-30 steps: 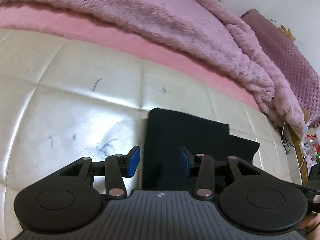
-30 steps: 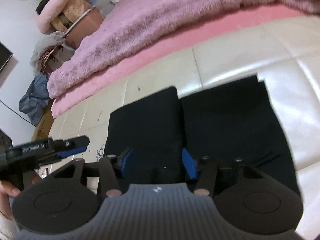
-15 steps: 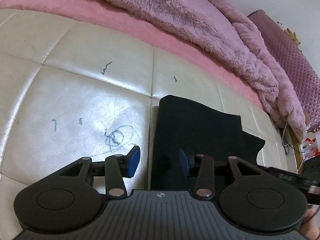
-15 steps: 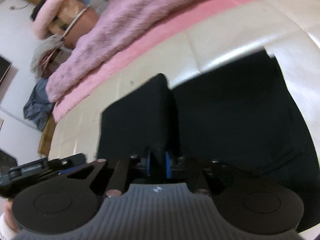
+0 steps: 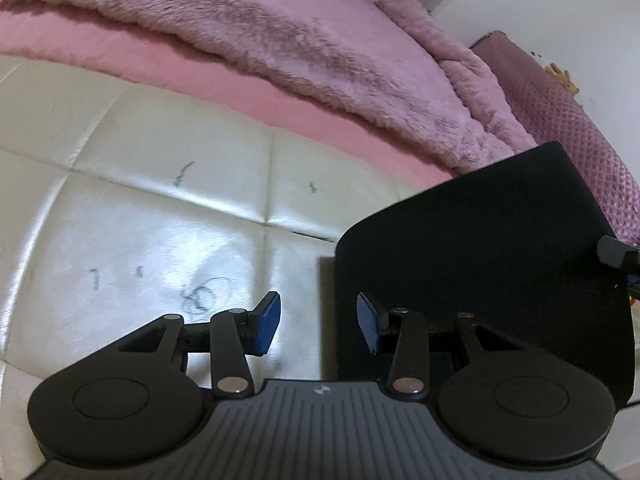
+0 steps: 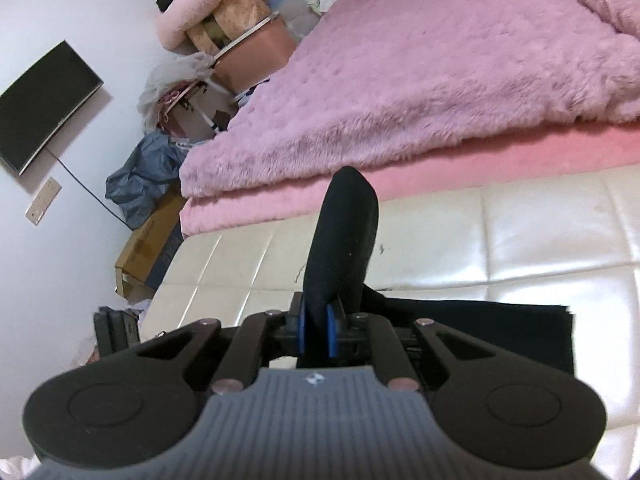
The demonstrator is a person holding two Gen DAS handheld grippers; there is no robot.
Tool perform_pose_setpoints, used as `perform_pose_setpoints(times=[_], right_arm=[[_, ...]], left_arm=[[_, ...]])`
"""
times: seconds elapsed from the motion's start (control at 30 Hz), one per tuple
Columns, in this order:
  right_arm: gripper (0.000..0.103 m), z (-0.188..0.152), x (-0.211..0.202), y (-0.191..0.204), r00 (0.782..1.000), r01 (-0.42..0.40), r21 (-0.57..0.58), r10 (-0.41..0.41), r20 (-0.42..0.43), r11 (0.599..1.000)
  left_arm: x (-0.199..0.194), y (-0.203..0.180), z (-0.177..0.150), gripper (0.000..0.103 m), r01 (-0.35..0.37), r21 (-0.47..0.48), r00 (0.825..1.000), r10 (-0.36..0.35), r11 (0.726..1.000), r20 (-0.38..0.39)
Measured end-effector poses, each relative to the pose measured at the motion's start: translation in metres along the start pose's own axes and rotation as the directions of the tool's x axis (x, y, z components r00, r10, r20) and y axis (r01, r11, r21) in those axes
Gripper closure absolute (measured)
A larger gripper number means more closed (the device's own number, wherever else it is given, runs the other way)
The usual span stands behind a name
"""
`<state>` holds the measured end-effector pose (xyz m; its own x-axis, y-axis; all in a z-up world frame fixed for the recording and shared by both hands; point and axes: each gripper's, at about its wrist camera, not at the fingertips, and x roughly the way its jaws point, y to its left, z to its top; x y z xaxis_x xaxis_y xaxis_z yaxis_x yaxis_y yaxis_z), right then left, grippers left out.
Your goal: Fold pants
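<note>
The black pants (image 5: 480,248) lie folded on a cream quilted bench. In the left wrist view one folded part is lifted off the bench at the right. My left gripper (image 5: 318,326) is open and empty, low over the bench at the pants' left edge. My right gripper (image 6: 316,330) is shut on a fold of the black pants (image 6: 346,240), which stands up from the jaws. The rest of the pants (image 6: 480,328) lies flat on the bench to the right.
The cream bench (image 5: 140,216) bears pen marks (image 5: 204,294). A pink furry blanket (image 6: 440,80) covers the bed behind. Boxes, bags and clutter (image 6: 192,92) stand at the left by the wall, with a dark screen (image 6: 44,104) on it.
My right gripper shut on the folded end of the pants and lifted it up off the bench. The left gripper stayed open near the pants' left edge.
</note>
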<state>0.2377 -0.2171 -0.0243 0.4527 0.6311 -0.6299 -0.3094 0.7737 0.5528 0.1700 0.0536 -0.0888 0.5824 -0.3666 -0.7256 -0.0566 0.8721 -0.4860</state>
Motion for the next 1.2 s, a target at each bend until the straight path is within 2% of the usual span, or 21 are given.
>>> perform_pose_setpoints(times=[0.13, 0.23, 0.4, 0.53, 0.63, 0.7, 0.83, 0.9, 1.03, 1.13, 1.2], right_arm=[[0.098, 0.002, -0.022, -0.025, 0.997, 0.083, 0.024, -0.083, -0.005, 0.996], [0.098, -0.005, -0.027, -0.060, 0.992, 0.121, 0.091, -0.119, -0.027, 0.988], [0.099, -0.031, -0.013, -0.112, 0.973, 0.223, 0.143, -0.212, -0.089, 0.964], [0.099, -0.047, -0.002, -0.145, 0.964, 0.258, 0.146, -0.245, -0.098, 0.955], [0.099, -0.053, 0.013, -0.158, 0.954, 0.294, 0.114, -0.283, -0.100, 0.949], [0.099, -0.058, 0.022, -0.165, 0.950, 0.306, 0.113, -0.295, -0.103, 0.945], [0.099, -0.070, 0.033, -0.185, 0.942, 0.325, 0.127, -0.310, -0.128, 0.937], [0.099, -0.076, 0.036, -0.190, 0.943, 0.324, 0.129, -0.310, -0.117, 0.937], [0.093, -0.081, 0.035, -0.192, 0.942, 0.331, 0.123, -0.319, -0.109, 0.936], [0.089, -0.076, 0.023, -0.186, 0.933, 0.354, 0.100, -0.344, -0.102, 0.930], [0.089, -0.071, 0.008, -0.176, 0.927, 0.374, 0.078, -0.369, -0.070, 0.924]], left_arm=[[0.011, -0.018, 0.001, 0.059, 0.018, 0.042, 1.000, -0.017, 0.999, -0.016], [0.024, -0.032, 0.000, 0.063, 0.036, 0.080, 0.999, -0.033, 0.996, -0.034], [0.049, -0.052, -0.006, 0.070, 0.008, 0.154, 0.997, 0.004, 0.988, -0.080], [0.071, -0.063, -0.008, 0.073, -0.001, 0.206, 0.995, 0.021, 0.978, -0.098], [0.084, -0.068, -0.006, 0.076, -0.007, 0.215, 0.995, 0.029, 0.977, -0.099], [0.094, -0.070, -0.003, 0.079, -0.034, 0.228, 0.993, 0.059, 0.973, -0.104], [0.108, -0.072, -0.002, 0.087, -0.091, 0.256, 0.984, 0.126, 0.962, -0.123], [0.115, -0.071, -0.003, 0.096, -0.116, 0.271, 0.980, 0.154, 0.956, -0.125], [0.116, -0.075, -0.002, 0.097, -0.132, 0.300, 0.975, 0.178, 0.945, -0.130], [0.106, -0.079, 0.008, 0.096, -0.105, 0.296, 0.982, 0.146, 0.949, -0.119], [0.101, -0.084, 0.015, 0.096, -0.113, 0.315, 0.983, 0.152, 0.942, -0.102]])
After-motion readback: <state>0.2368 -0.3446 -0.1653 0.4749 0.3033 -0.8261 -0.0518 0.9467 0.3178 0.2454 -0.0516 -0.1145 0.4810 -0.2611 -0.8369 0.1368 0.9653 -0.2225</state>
